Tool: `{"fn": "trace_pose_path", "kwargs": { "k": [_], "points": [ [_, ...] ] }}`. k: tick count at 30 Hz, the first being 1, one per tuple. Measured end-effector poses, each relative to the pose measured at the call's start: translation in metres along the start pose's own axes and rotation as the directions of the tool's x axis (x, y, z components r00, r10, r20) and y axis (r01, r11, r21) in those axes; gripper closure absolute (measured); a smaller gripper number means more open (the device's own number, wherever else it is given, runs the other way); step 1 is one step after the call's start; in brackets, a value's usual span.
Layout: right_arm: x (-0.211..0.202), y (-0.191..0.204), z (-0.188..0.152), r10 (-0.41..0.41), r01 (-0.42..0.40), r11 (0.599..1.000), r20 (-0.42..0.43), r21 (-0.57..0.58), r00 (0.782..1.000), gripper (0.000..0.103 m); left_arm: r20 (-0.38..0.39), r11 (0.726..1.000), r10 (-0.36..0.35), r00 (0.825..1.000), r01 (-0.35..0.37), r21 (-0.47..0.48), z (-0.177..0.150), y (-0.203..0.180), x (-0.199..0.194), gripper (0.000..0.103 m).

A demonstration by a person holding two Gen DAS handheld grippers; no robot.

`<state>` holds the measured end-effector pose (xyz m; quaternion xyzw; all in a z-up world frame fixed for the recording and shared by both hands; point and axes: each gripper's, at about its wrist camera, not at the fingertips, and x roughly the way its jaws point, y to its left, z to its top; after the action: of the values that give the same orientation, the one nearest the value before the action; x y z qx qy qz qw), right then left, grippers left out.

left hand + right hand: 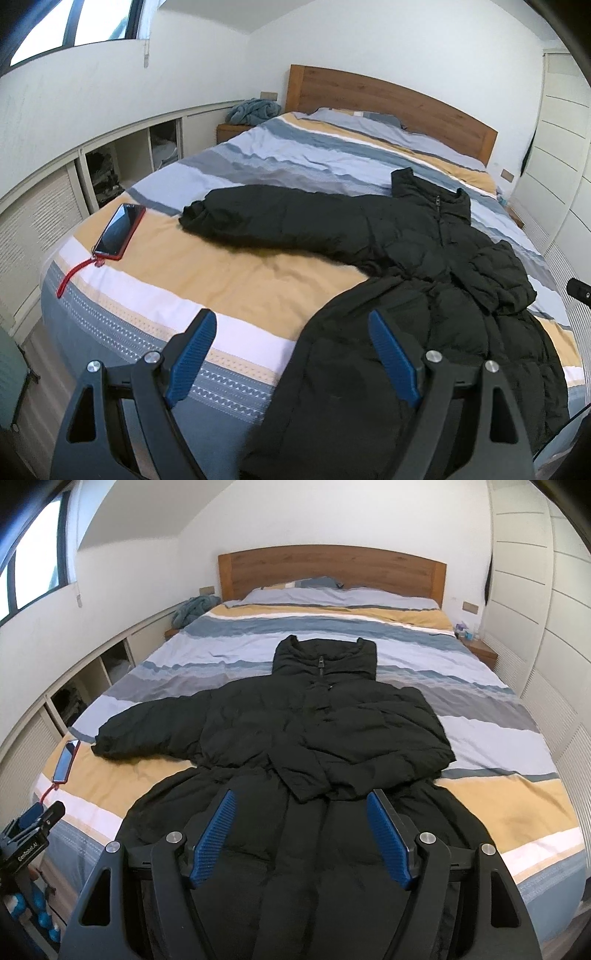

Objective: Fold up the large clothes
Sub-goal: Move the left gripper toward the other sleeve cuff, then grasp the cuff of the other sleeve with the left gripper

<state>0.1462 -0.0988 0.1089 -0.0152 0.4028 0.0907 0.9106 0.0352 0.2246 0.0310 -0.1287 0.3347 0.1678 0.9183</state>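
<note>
A long black puffer coat (295,731) lies front up on the striped bed (480,686), collar toward the headboard. Its right sleeve is folded across the chest; its left sleeve (258,214) stretches out sideways. The hem hangs over the foot of the bed. My left gripper (291,321) is open and empty, held above the bed's foot edge beside the coat's (424,266) lower left side. My right gripper (303,801) is open and empty, above the coat's lower middle. The left gripper also shows at the left edge of the right wrist view (33,819).
A phone in a red case (120,230) with a red strap lies on the bed's left front corner. Low cabinets (44,221) run along the left wall, a wardrobe (535,590) stands on the right. A blue cloth (253,110) sits on the nightstand.
</note>
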Motion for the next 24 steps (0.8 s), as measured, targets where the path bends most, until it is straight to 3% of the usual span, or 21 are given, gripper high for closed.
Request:
{"fn": "trace_pose_path", "kwargs": {
  "k": [7,16,20,24],
  "points": [
    [0.013,0.015,0.003,-0.008,0.007,1.0,-0.02,-0.018,1.0,0.03,-0.046,1.0,0.012,0.999,-0.013,-0.024,0.003,0.02,0.024,0.019],
    [0.031,0.008,0.005,-0.024,0.024,1.0,-0.043,0.005,0.999,0.03,-0.066,0.999,0.049,0.997,-0.05,-0.011,0.032,0.033,0.061,0.019],
    [0.043,-0.001,0.005,-0.033,0.035,0.999,-0.061,0.019,0.998,0.03,-0.079,0.998,0.006,0.997,-0.01,-0.06,0.042,0.044,0.089,0.019],
    [0.053,-0.012,0.003,-0.047,0.05,0.998,-0.076,0.039,0.996,0.03,-0.115,0.977,-0.108,0.987,0.084,-0.194,0.051,0.066,0.135,0.019]
  ]
}}
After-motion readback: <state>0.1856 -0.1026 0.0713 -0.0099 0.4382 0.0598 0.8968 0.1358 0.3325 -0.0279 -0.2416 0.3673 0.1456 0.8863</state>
